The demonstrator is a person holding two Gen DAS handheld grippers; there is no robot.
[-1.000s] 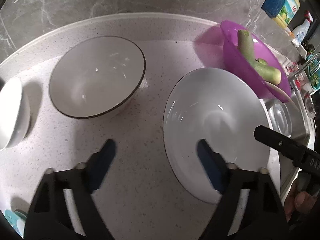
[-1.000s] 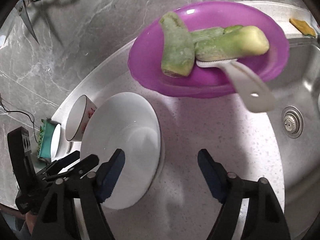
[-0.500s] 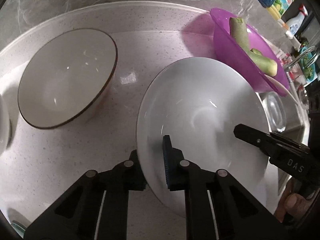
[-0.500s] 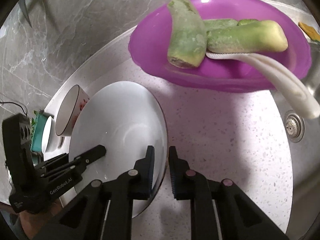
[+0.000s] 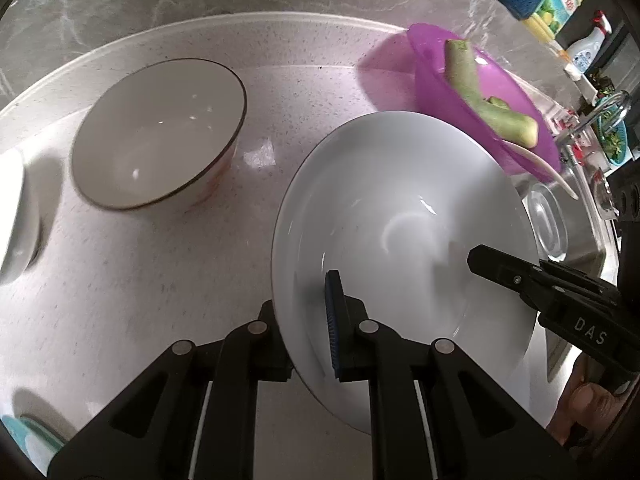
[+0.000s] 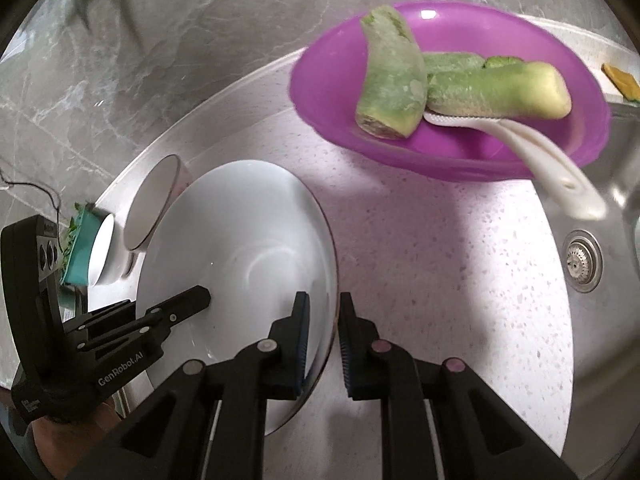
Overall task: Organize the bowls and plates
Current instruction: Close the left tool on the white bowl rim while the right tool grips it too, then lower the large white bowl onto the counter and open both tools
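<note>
White plate point(image 5: 400, 208) | left gripper point(image 5: 308, 320) fingers clamped on rim | right gripper point(image 6: 322, 344) fingers clamped on opposite rim

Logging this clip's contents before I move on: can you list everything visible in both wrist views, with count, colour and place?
white plate: 1, white, counter centre, rim clamped on both sides
dark-rimmed bowl: 1, white inside, left of the plate
small white bowl: 1, white, far left edge
purple basin: 1, purple, by the sink
green vegetable pieces: about 3, green, in the basin
white scoop: 1, white, handle overhanging the basin
sink: 1, steel, right of the counter
teal item: 1, teal, far left, unclear
bottles: several, mixed, behind the sink
left tool: 1, black, shut on the plate's left rim
right tool: 1, black, shut on its right rim
</note>
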